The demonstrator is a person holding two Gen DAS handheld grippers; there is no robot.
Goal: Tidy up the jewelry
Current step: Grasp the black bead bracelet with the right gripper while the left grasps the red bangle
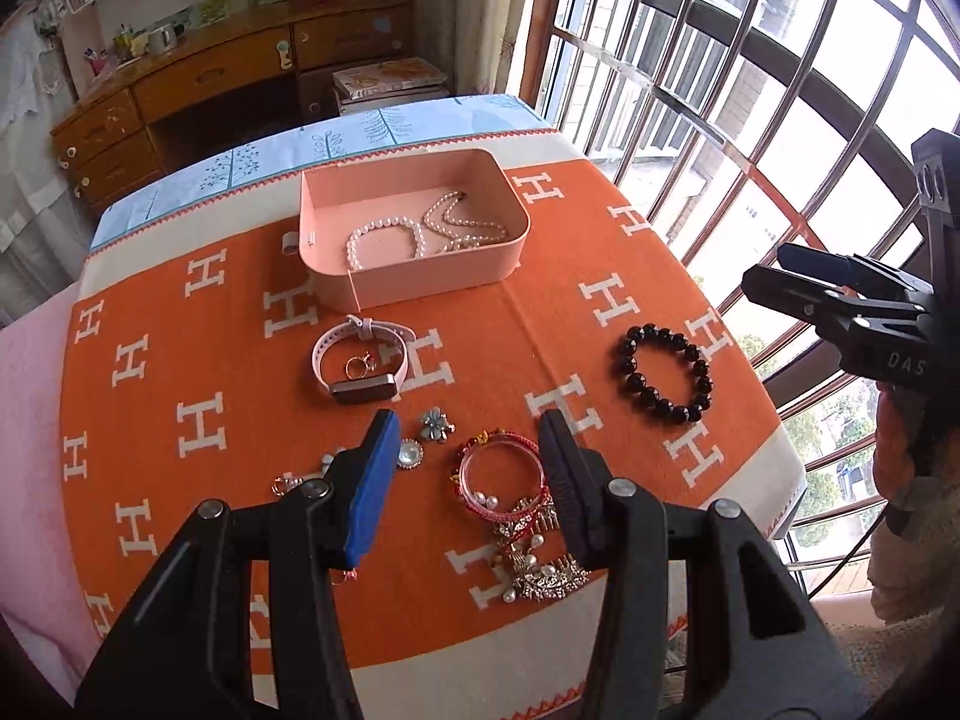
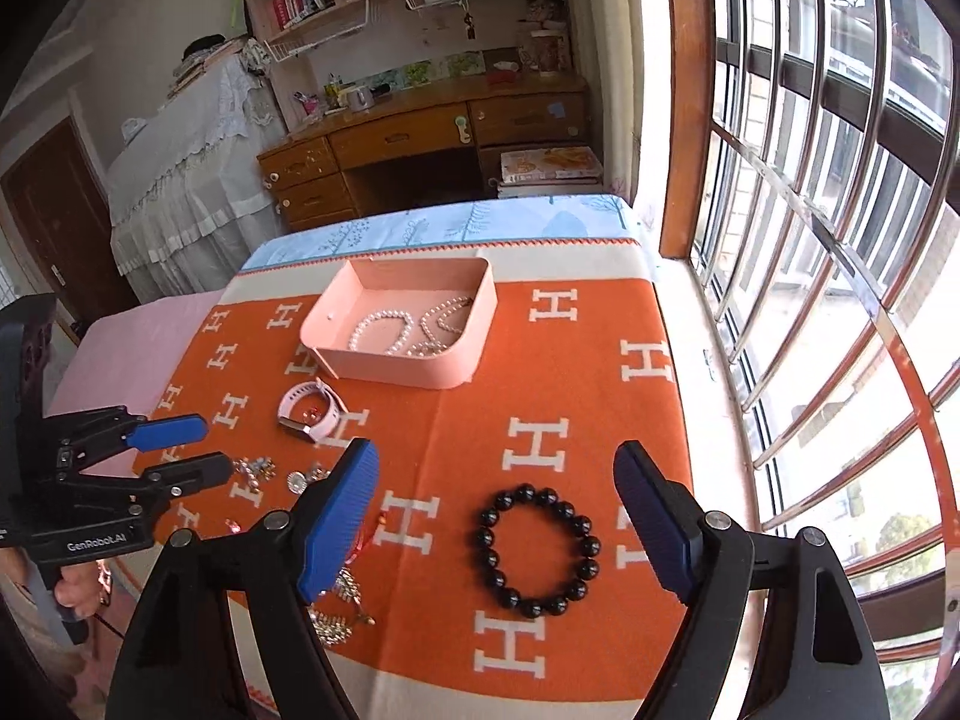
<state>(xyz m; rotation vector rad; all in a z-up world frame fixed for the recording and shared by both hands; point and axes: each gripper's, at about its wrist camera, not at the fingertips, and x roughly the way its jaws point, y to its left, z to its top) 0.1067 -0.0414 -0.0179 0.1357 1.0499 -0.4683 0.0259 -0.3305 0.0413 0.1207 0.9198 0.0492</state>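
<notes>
- Orange H-patterned cloth (image 1: 480, 324) covers the table; wooden desk (image 1: 198, 84) upper left, barred window (image 1: 750, 90) right.
- Pink box (image 1: 414, 234), frame centre-top, holds pearls (image 1: 420, 228).
- Black bead bracelet (image 2: 539, 549) lies between the right gripper (image 2: 498, 522) fingers, wide apart, untouched.
- Left gripper (image 1: 471, 468) half-open, empty.

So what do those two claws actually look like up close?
Both are black plastic tongs with silver pivot screws. The left claw has one blue ribbed finger pad and one dark pad; white lettering marks its body. The right claw has blue ribbed pads.

left gripper (image 1: 471, 441): black frame, silver screws, one blue ribbed pad, white "GenRobot.AI" lettering on body at lower left
right gripper (image 2: 498, 480): black arms, blue ribbed pads, silver screws
</notes>
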